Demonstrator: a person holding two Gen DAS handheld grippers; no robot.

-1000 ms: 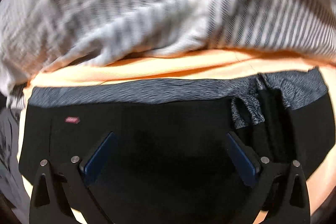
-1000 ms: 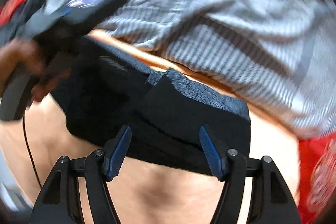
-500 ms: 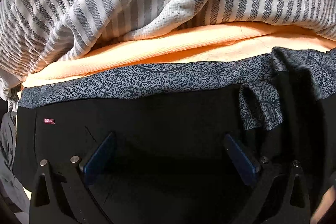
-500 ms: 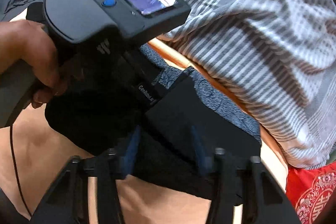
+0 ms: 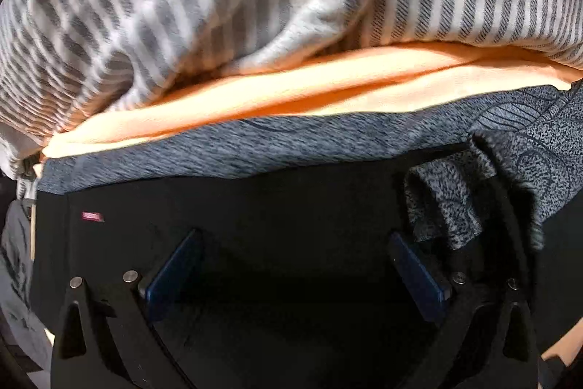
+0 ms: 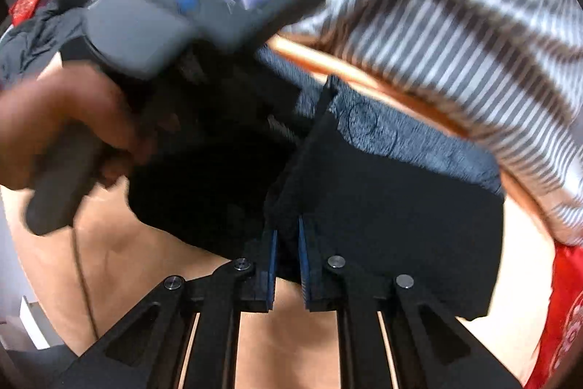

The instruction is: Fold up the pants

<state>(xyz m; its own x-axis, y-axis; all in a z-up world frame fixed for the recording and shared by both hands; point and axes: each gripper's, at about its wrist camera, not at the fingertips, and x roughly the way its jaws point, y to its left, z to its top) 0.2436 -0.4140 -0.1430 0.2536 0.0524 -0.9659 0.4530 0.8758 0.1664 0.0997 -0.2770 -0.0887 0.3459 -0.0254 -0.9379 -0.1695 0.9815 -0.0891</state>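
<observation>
The black pants (image 5: 284,206) with a speckled grey waistband (image 5: 255,148) lie on an orange surface. In the left wrist view my left gripper (image 5: 295,265) is open, its blue pads wide apart just above the black cloth. In the right wrist view my right gripper (image 6: 288,257) is shut on a raised fold of the black pants (image 6: 393,206) near their front edge. The left gripper's grey body (image 6: 175,17) and the hand holding it hover over the pants to the left.
A grey-and-white striped garment (image 5: 255,6) lies piled behind the pants. The orange surface (image 6: 284,345) shows in front of the pants. Red cloth (image 6: 561,308) lies at the right edge, dark clothing (image 6: 36,35) at the far left.
My right gripper has closed from wide open onto the edge of the pants and pulled up a fold. My left gripper stays open over the cloth.
</observation>
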